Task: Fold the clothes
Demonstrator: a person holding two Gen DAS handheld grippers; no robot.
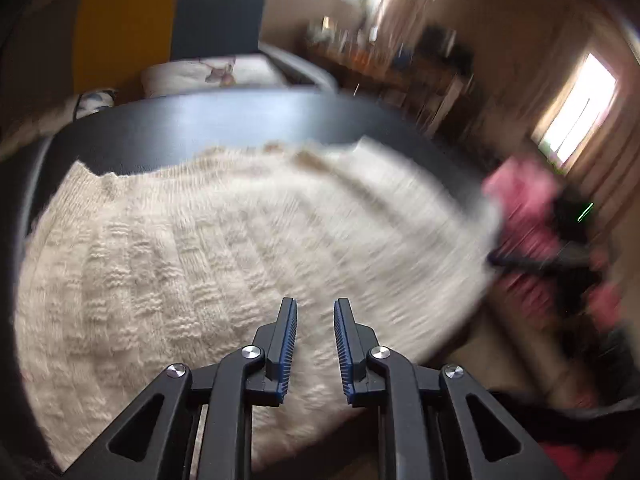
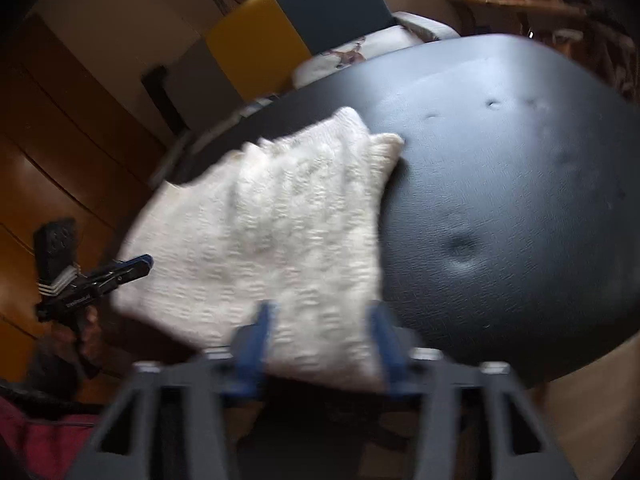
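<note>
Big round black leather-look table fills the scene; the cream chunky-knit sweater lies spread across its near left part, one edge hanging off the near rim; left gripper hovers over the knit, fingers apart, nothing between them; right gripper, blurred, fingers wide apart, straddles the sweater's near edge.

One cream cable-knit sweater lies on one black padded table; two black blue-padded grippers, one yellow-and-teal chair behind.
</note>
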